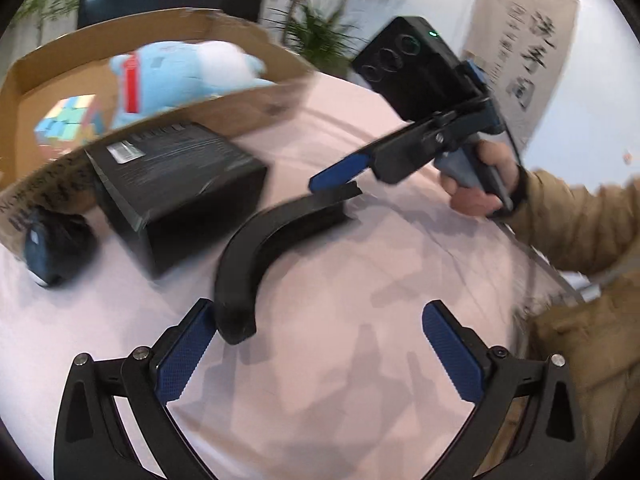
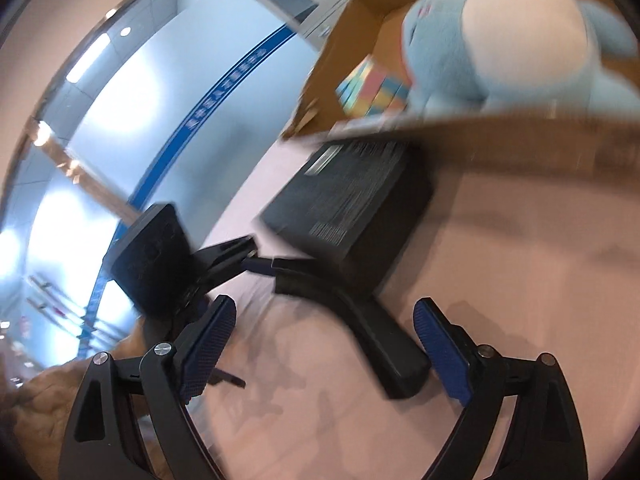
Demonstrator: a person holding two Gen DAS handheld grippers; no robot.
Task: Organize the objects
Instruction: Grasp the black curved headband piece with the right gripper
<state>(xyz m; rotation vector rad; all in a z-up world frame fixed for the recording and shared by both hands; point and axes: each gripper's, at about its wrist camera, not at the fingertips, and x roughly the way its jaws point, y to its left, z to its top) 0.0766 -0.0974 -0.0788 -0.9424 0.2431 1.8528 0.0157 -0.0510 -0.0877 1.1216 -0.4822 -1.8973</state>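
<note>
Both grippers over the pink table (image 1: 320, 380), fingers spread wide on each. The left gripper (image 1: 320, 344) has one end of the curved black piece (image 1: 256, 248) against its left pad; nothing clamped, though blur makes contact hard to judge. The right gripper (image 2: 324, 344) straddles the other end. At ten o'clock: black box (image 1: 176, 184), then cardboard box (image 1: 248, 40) holding the blue plush (image 1: 188, 72).
</note>
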